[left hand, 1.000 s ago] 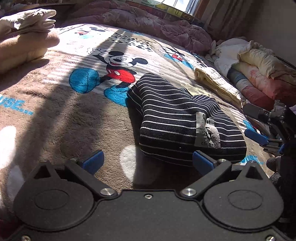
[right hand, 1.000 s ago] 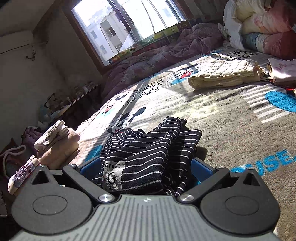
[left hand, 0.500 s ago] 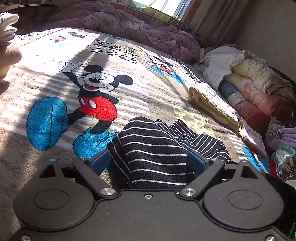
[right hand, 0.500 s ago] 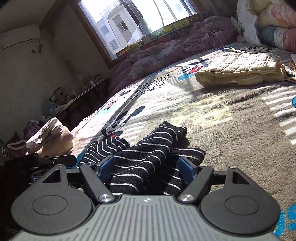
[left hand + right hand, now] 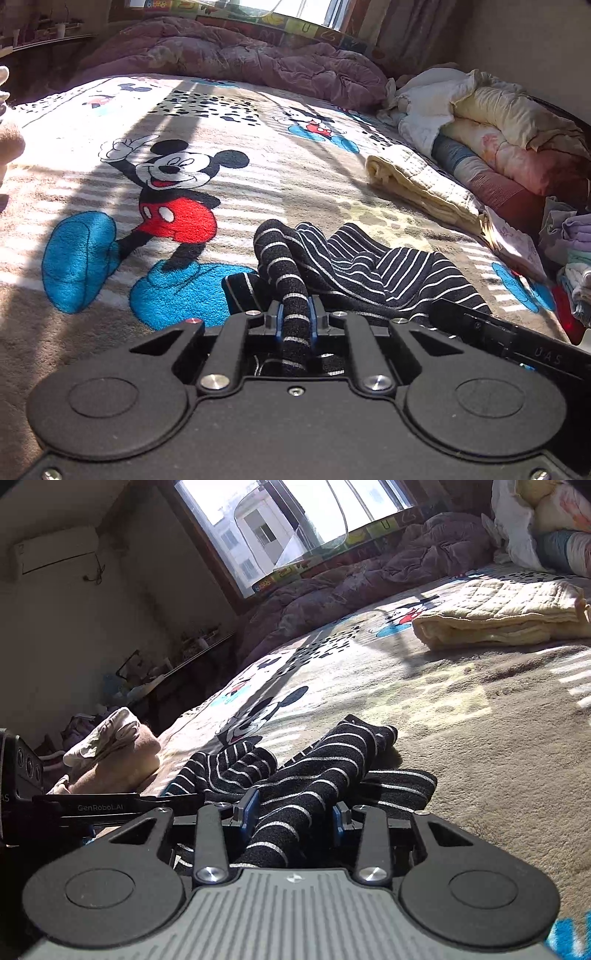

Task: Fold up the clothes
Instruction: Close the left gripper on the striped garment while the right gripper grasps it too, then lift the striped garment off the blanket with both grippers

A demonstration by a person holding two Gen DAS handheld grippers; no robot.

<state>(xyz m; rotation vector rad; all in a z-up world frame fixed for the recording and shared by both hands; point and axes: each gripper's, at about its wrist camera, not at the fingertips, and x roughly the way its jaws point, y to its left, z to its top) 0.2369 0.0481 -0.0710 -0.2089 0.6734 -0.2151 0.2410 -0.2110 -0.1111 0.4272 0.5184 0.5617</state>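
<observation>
A black garment with thin white stripes [image 5: 369, 266] lies bunched on the Mickey Mouse blanket [image 5: 177, 177]. My left gripper [image 5: 294, 317] is shut on a rolled edge of the striped garment. In the right wrist view the same garment [image 5: 332, 760] fills the space between the blue pads; my right gripper [image 5: 291, 808] is closed down onto a thick fold of it. The right gripper's body shows in the left wrist view [image 5: 509, 336], and the left gripper's body shows in the right wrist view [image 5: 92, 806].
A folded cream quilted cloth [image 5: 417, 184] lies to the right. Rolled bedding [image 5: 498, 125] and stacked clothes [image 5: 576, 243] line the right edge. A purple duvet [image 5: 229, 55] lies under the window. Folded beige clothes [image 5: 114, 749] sit at the left.
Both grippers have closed on the striped garment, which lay between their open fingers half a second ago. The garment is now more bunched.
</observation>
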